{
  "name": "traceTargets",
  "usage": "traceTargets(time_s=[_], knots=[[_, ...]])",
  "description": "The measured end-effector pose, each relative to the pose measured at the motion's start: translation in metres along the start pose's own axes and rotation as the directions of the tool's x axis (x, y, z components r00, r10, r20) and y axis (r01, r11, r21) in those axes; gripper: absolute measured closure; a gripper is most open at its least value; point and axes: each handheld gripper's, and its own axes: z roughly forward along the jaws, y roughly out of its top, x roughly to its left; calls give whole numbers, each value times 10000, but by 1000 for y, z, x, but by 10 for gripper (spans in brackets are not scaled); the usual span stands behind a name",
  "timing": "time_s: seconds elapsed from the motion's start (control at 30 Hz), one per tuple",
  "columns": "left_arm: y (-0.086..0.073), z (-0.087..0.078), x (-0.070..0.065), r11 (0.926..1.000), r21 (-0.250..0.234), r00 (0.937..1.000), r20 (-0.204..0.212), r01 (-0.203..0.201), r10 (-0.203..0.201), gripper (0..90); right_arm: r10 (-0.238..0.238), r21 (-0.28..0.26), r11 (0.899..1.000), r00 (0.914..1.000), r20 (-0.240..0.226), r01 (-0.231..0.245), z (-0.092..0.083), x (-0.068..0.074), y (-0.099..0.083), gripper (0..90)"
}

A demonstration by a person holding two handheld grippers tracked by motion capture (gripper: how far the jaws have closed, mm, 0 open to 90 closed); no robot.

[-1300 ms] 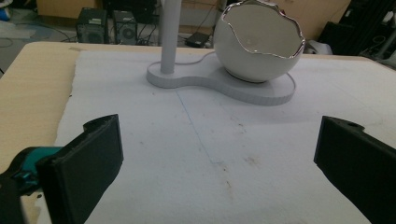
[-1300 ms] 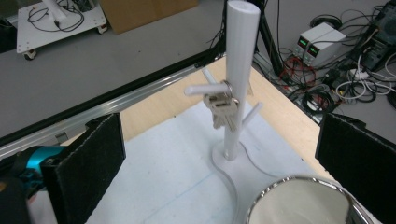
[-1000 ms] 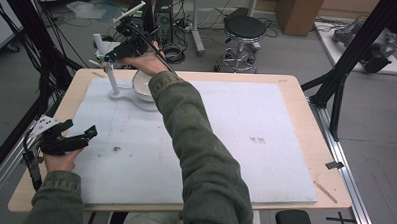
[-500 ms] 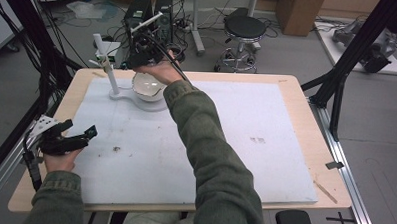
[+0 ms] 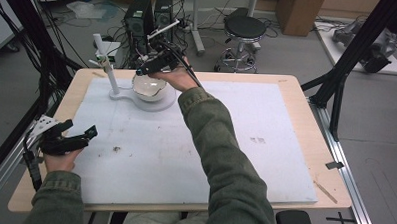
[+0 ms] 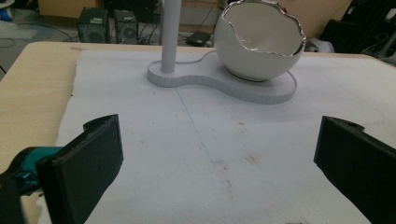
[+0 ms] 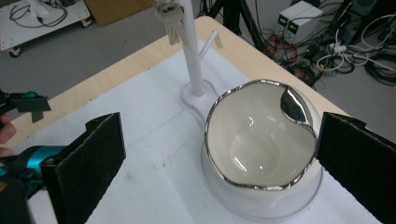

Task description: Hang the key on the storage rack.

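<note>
A white egg-shaped bowl with a jagged silver rim sits on a white stand base at the far left of the mat. A thin white post rises beside it, with keys hanging near its top. My right gripper hovers open just above the bowl's far rim. In the right gripper view the bowl lies empty between its wide jaws, with the post and keys behind. My left gripper rests open near the table's left edge, facing the bowl and post.
A white mat covers most of the wooden table. Small dark specks lie on the mat near the left gripper. Black frame struts stand at the table's right, and cables and computers lie on the floor beyond the far edge.
My right gripper has moved rightward and a little lower, from over the post to over the bowl. The left gripper has stayed still.
</note>
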Motion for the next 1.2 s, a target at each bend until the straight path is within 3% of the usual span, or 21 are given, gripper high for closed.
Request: traceTargets(time_s=[0.4, 1.2], knots=[[0, 0, 0, 10000, -6, 10000, 17, -13, 13, 17, -166, 220, 9996, 9996, 210, 161, -19, -2, -16, 5], [0, 0, -1, 10000, 72, 10000, 8, -42, 42, 17, 588, 322, 9976, 9963, 628, -609, -55, -35, -81, 6]])
